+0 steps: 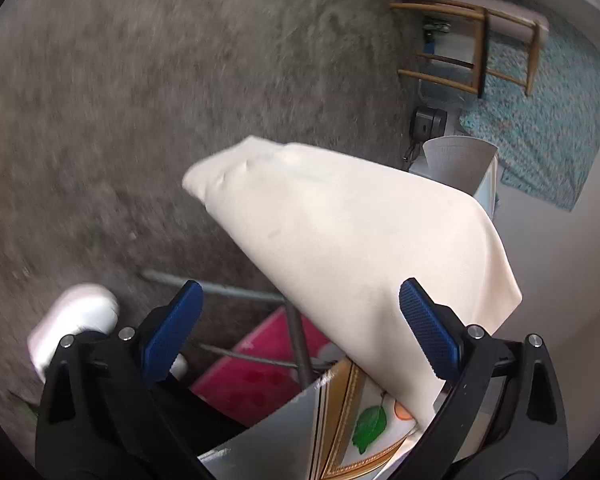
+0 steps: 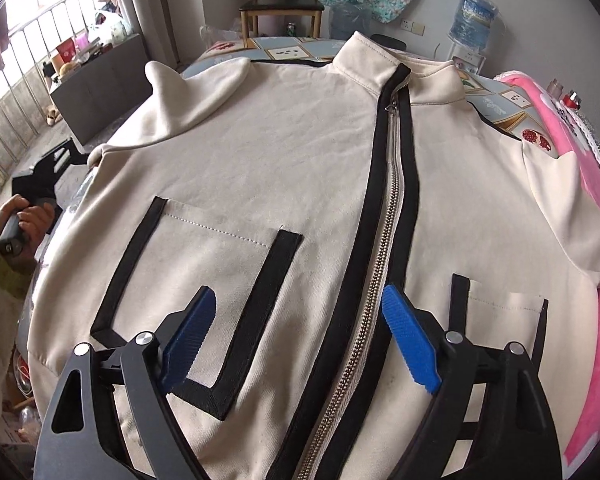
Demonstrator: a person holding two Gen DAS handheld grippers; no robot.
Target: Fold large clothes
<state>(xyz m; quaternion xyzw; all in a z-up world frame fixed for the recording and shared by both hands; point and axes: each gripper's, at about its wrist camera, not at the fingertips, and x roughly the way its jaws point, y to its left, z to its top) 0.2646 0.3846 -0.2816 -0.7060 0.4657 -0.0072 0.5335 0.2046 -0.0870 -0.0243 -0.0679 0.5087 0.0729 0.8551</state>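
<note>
In the right wrist view, at the far left edge of the frame, a person's hand (image 2: 28,216) grips the handle of the left gripper (image 1: 300,332), which sits beside the table's edge, near the jacket's left sleeve (image 2: 188,96). That sleeve lies bunched and peaked in the upper left of the frame. In the left wrist view the same cream sleeve hangs off the table corner, filling the middle and right of the frame above the grey floor (image 1: 140,100). The left gripper's blue pads stand wide apart with the cloth ahead of them, touching neither pad as far as I can tell. The cream zip-up jacket (image 2: 300,152) lies face up, spread flat across the table, collar at the upper middle, zipper (image 2: 384,220) running down the centre. At the lower middle the right gripper (image 2: 296,340) hovers over the hem with its fingers spread and nothing between them, one pad over the black-trimmed pocket (image 2: 204,264), the other by the zipper. To the right, a pink blanket (image 2: 580,168) borders the jacket. My judgement: the fold has barely begun, and the sleeves are the first step. Next, the left gripper must close on the hanging sleeve and carry it inward over the chest.
</note>
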